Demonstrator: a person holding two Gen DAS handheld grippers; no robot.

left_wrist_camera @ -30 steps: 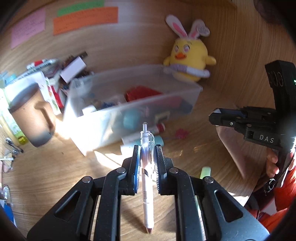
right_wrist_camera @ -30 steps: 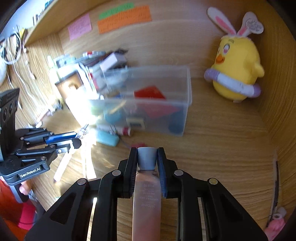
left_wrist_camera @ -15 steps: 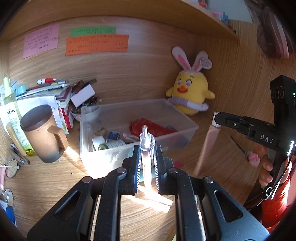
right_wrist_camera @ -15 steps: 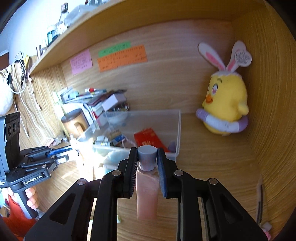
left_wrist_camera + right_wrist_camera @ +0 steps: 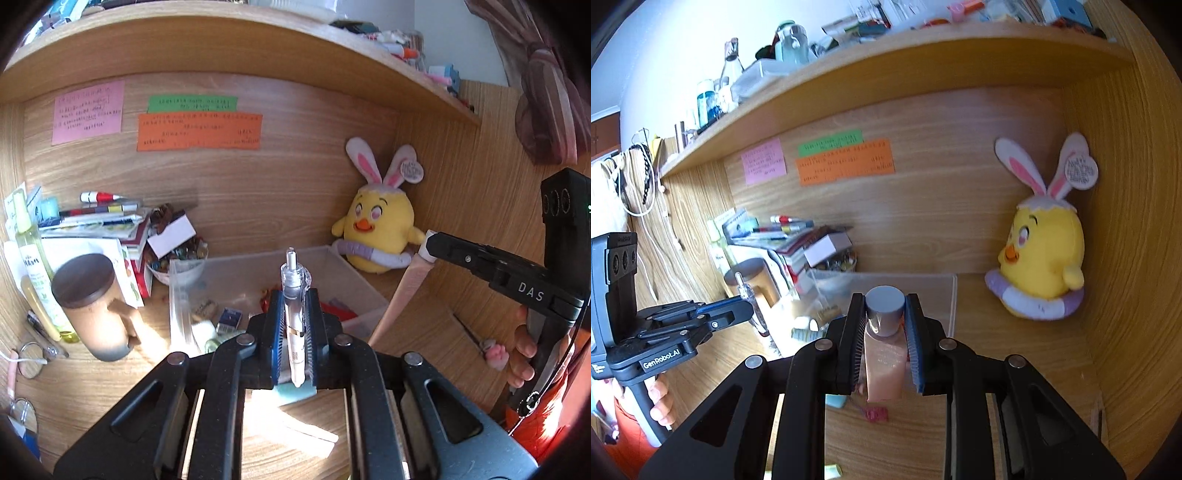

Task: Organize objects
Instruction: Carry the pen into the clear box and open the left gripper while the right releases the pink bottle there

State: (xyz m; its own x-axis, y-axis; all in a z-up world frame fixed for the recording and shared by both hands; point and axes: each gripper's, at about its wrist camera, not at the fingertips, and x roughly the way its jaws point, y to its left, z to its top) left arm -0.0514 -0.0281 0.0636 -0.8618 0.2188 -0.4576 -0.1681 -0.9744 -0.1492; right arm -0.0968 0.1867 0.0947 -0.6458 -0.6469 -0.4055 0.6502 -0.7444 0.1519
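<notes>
The left gripper (image 5: 293, 328) is squeezed tight on a white pen (image 5: 294, 317), which stands up between its pads above the desk. The right gripper (image 5: 884, 332) is pinched around a pink tube (image 5: 884, 363) with a gray cap, held up in the air. Behind both sits the clear plastic box (image 5: 364, 286) on the wooden desk (image 5: 92, 391), beside a yellow chick toy (image 5: 1043, 258).

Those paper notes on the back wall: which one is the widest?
The orange note, a long strip under the narrower green note. The pink note, off to the left of both, is closer to square.
</notes>
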